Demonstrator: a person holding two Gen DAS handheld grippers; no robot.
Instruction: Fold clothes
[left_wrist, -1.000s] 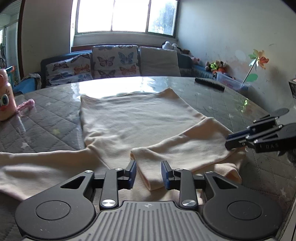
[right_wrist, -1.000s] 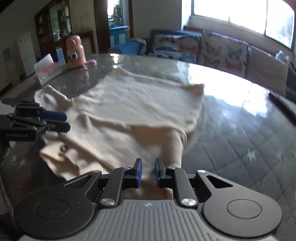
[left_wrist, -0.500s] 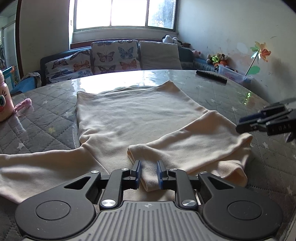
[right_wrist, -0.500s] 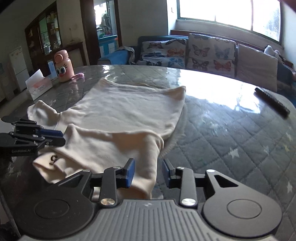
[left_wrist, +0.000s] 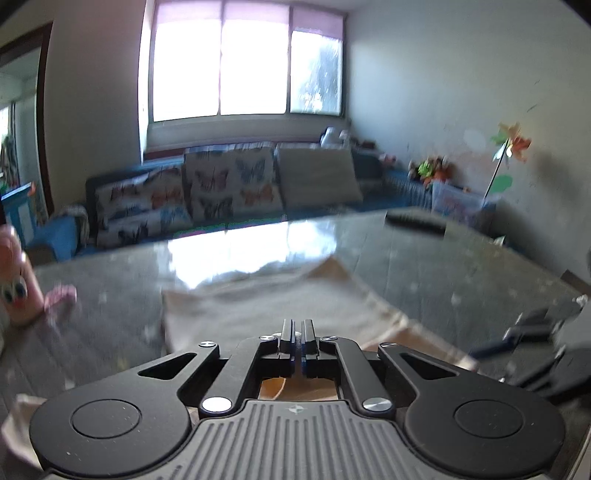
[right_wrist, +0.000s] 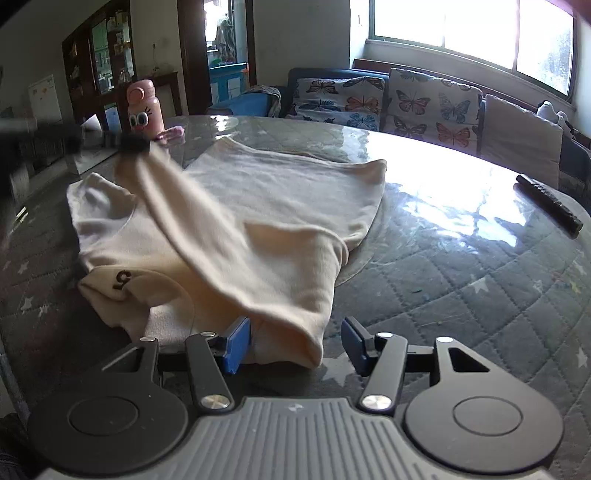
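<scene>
A cream sweater (right_wrist: 288, 206) lies spread on the quilted grey table (right_wrist: 461, 295), its right sleeve folded across the body. My left gripper (left_wrist: 297, 325) is shut on the cuff of that sleeve (right_wrist: 192, 221) and holds it raised. In the right wrist view it is a dark blur (right_wrist: 133, 144) with the sleeve stretched up to it. My right gripper (right_wrist: 295, 339) is low at the near fold. Its jaws are opening; the folded edge lies between them, and neither pad presses on it. The sweater (left_wrist: 258, 310) is blurred in the left wrist view.
A pink bottle with cartoon eyes (right_wrist: 142, 107) stands at the table's far left. A black remote (right_wrist: 546, 205) lies near the far right edge. A sofa with butterfly cushions (right_wrist: 432, 107) runs behind the table under the window.
My left gripper closed on the sleeve cuff and rose, drawing the sleeve up off the sweater. My right gripper let go of the near fold and spread its jaws.
</scene>
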